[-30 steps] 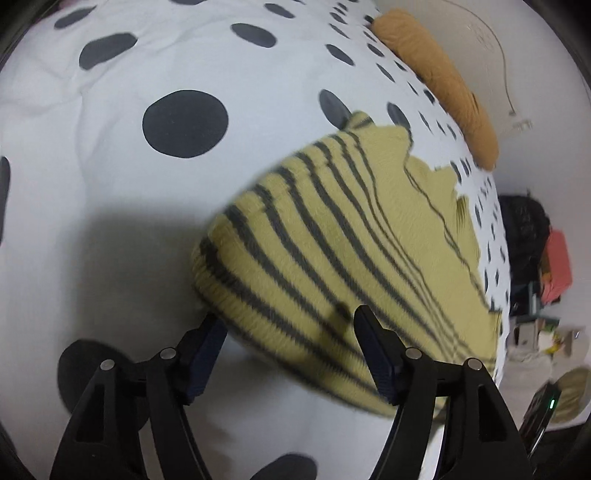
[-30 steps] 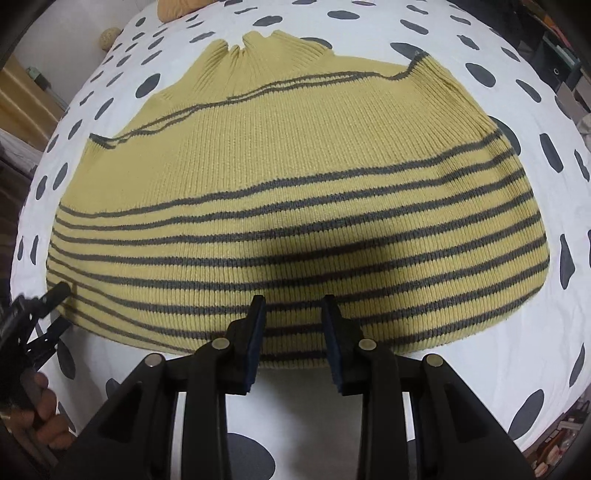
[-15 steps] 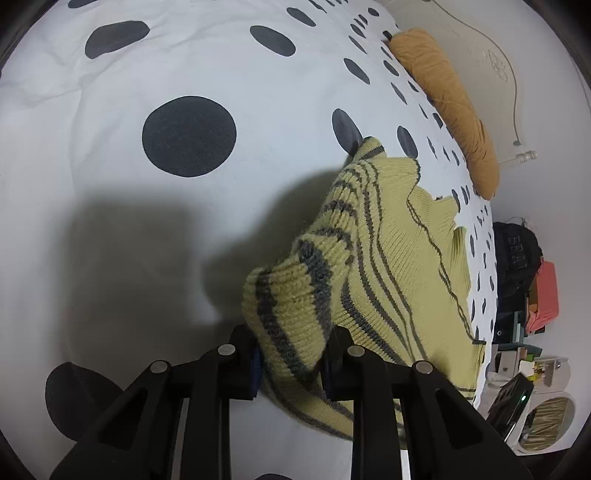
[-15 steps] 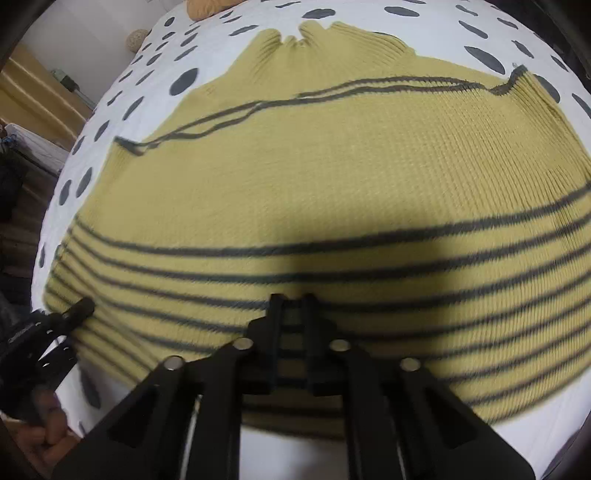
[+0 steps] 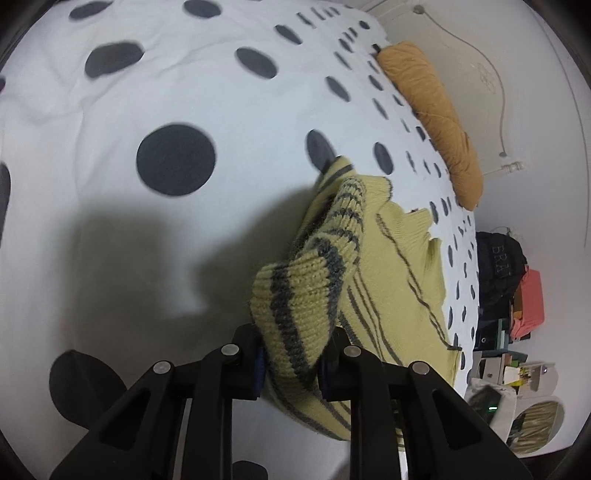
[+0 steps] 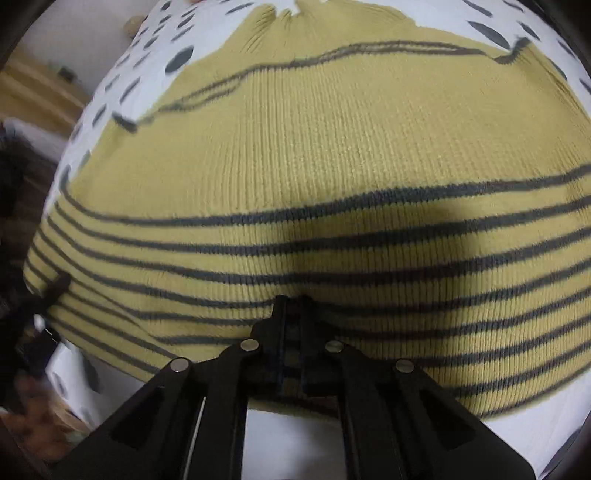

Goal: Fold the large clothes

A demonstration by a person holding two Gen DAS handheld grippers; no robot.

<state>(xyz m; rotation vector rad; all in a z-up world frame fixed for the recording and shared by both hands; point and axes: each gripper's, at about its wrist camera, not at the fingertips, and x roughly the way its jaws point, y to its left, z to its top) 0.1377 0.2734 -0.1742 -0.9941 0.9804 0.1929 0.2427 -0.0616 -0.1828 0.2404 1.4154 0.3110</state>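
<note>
A yellow knit sweater with dark grey stripes (image 6: 332,155) lies spread on a white bedsheet with black dots (image 5: 110,92). My left gripper (image 5: 291,365) is shut on the sweater's striped hem corner (image 5: 295,295) and holds it raised off the sheet, folded over. My right gripper (image 6: 293,332) is shut on the middle of the sweater's bottom hem. The collar (image 6: 280,14) points away from me at the top of the right wrist view. The left gripper shows dimly at the left edge of the right wrist view (image 6: 48,295).
An orange-brown pillow (image 5: 432,110) lies at the far edge of the bed by a white wall. A black bag (image 5: 498,266), a red item (image 5: 532,299) and cluttered shelves stand beyond the bed on the right. Wooden furniture (image 6: 33,96) is at the left.
Both grippers closed on the hem from open. The left gripper has lifted its corner, bunching the sweater's edge over. The right gripper has moved in closer along the hem.
</note>
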